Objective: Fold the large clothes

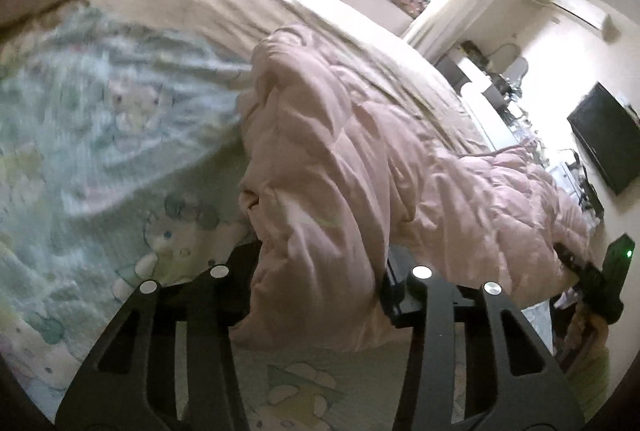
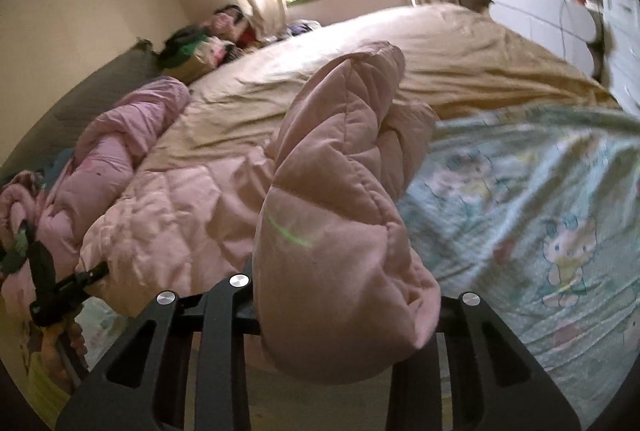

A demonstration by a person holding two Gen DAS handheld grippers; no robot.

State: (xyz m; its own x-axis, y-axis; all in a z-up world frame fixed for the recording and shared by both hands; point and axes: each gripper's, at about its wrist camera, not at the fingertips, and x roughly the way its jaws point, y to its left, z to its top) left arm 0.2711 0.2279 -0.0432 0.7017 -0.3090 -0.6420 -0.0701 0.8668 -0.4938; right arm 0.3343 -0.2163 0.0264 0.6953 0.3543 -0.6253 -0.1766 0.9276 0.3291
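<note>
A: Where's the pink quilted coat (image 1: 340,151)?
B: On the bed (image 2: 460,43), lengthwise between both hands; left fingers (image 1: 320,263) and right fingers (image 2: 344,295) each clamp a bunched end.
A: Nearer hand?
B: Neither; fold end to end.

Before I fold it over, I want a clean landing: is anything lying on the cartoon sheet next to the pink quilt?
Nothing visible. Both grippers already pinch the pink quilt, and the cartoon sheet beside it looks bare, though blurred.

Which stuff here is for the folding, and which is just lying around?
For the folding:
pink quilt
left tool
right tool

Just lying around:
cartoon sheet
tan bedspread
clothes pile
television
</note>
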